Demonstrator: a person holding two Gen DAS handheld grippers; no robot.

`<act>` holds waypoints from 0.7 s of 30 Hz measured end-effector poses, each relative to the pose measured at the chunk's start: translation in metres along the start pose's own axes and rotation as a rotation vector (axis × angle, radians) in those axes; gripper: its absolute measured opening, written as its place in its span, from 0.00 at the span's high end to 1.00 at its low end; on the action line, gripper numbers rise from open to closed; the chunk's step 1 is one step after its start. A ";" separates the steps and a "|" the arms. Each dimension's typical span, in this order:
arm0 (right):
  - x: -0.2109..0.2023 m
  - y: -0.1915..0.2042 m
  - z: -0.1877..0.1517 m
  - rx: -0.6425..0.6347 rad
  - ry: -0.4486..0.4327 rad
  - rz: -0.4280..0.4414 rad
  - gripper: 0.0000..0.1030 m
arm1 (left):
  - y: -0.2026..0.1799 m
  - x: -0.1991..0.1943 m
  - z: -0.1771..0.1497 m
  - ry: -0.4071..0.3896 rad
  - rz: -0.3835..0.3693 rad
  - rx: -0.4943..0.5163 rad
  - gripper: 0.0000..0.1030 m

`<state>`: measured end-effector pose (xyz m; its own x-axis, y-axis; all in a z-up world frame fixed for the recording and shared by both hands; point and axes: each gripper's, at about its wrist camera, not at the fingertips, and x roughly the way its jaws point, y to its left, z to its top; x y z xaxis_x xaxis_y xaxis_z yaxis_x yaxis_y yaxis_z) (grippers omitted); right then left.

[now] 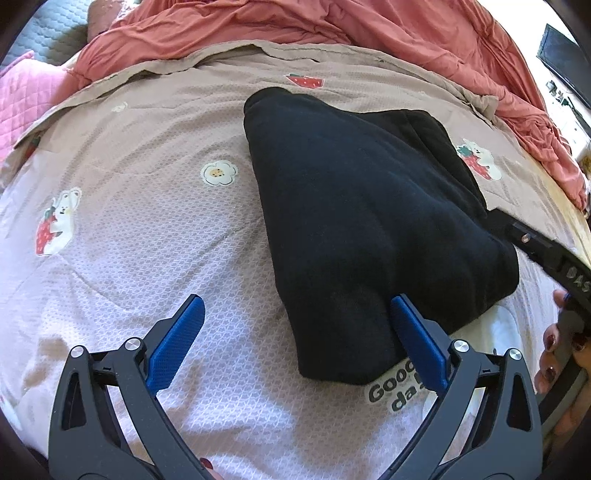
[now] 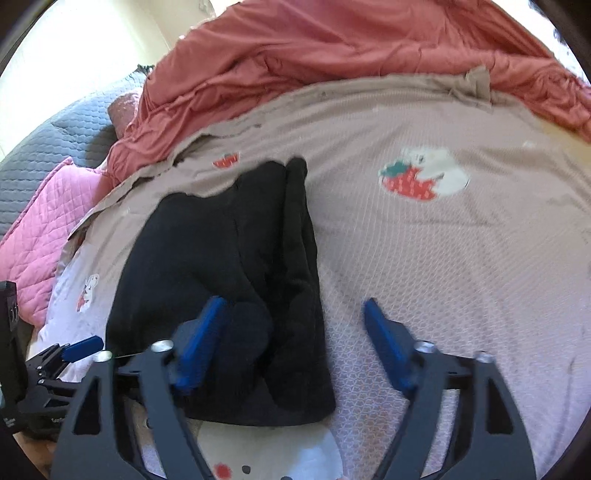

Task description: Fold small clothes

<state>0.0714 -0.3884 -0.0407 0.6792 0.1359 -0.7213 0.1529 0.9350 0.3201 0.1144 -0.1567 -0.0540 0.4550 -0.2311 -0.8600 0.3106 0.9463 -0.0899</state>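
A black garment (image 1: 369, 221) lies folded into a thick wedge on the printed pink bed cover (image 1: 147, 240). My left gripper (image 1: 295, 325) is open, hovering at the garment's near corner with its right blue pad over the cloth and holding nothing. In the right wrist view the same garment (image 2: 229, 266) lies left of centre. My right gripper (image 2: 295, 325) is open and empty, its left pad over the garment's near edge and its right pad over bare cover. The left gripper also shows at the left edge of the right wrist view (image 2: 74, 350).
A rumpled coral duvet (image 1: 295, 29) is piled along the far side of the bed. A pink quilted pillow (image 2: 48, 221) and a grey quilted cover (image 2: 55, 144) lie at the left. A dark screen (image 1: 561, 59) stands at the far right.
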 end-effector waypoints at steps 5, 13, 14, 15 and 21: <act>-0.021 0.012 0.001 -0.026 -0.060 0.009 0.08 | 0.003 -0.011 -0.005 -0.002 0.021 0.007 0.08; -0.065 0.027 -0.017 -0.103 -0.126 0.015 0.05 | 0.014 -0.041 -0.019 -0.032 0.057 -0.017 0.09; -0.072 0.029 -0.020 -0.104 -0.133 0.020 0.05 | 0.016 -0.045 -0.021 -0.037 0.069 -0.021 0.09; -0.077 0.031 -0.023 -0.108 -0.138 0.021 0.05 | 0.017 -0.050 -0.024 -0.041 0.082 -0.031 0.09; -0.104 0.050 -0.045 -0.158 -0.147 -0.005 0.05 | 0.023 -0.077 -0.038 -0.079 0.087 -0.053 0.09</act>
<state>-0.0236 -0.3406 0.0227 0.7778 0.0926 -0.6216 0.0502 0.9768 0.2084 0.0549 -0.1081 -0.0090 0.5430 -0.1623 -0.8239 0.2230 0.9738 -0.0448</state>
